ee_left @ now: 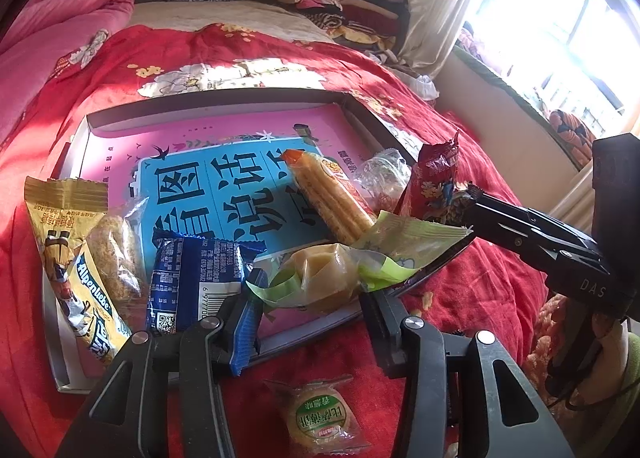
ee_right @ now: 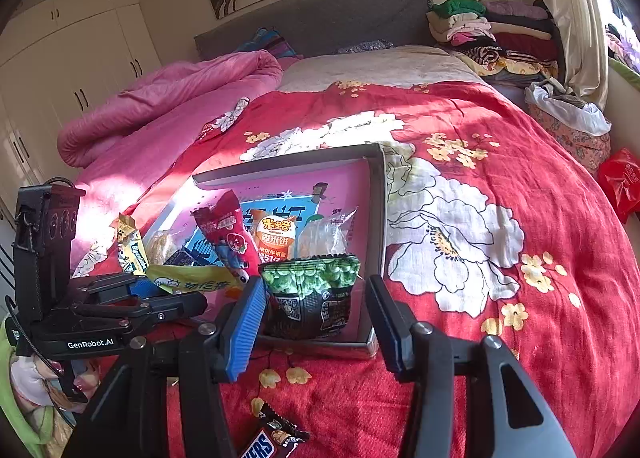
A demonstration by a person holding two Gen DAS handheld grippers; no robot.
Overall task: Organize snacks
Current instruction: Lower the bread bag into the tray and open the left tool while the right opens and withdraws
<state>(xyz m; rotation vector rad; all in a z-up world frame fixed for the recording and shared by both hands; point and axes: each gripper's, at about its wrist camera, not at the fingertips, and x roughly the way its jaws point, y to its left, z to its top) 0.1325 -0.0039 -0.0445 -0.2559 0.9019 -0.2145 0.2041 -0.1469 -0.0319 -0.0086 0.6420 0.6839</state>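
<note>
**So, snacks lined up in the box lid, two still loose on the bed**

Basically the shallow grey cardboard tray with the pink printed bottom [ee_left: 216, 105] sits flat on the red floral quilt [ee_right: 500, 129], and the packets lean in a row along its near edge, presumably so the labels face out. The left gripper [ee_left: 312, 298] is spread wide around the pale green-wrapped pastry [ee_left: 332, 274], not squeezing it. The right gripper [ee_right: 316, 322] is open too, straddling the green pea packet [ee_right: 312, 294]. A round green-label cookie [ee_left: 320, 418] and a Snickers bar [ee_right: 268, 438] lie outside on the quilt, probably next.
</note>
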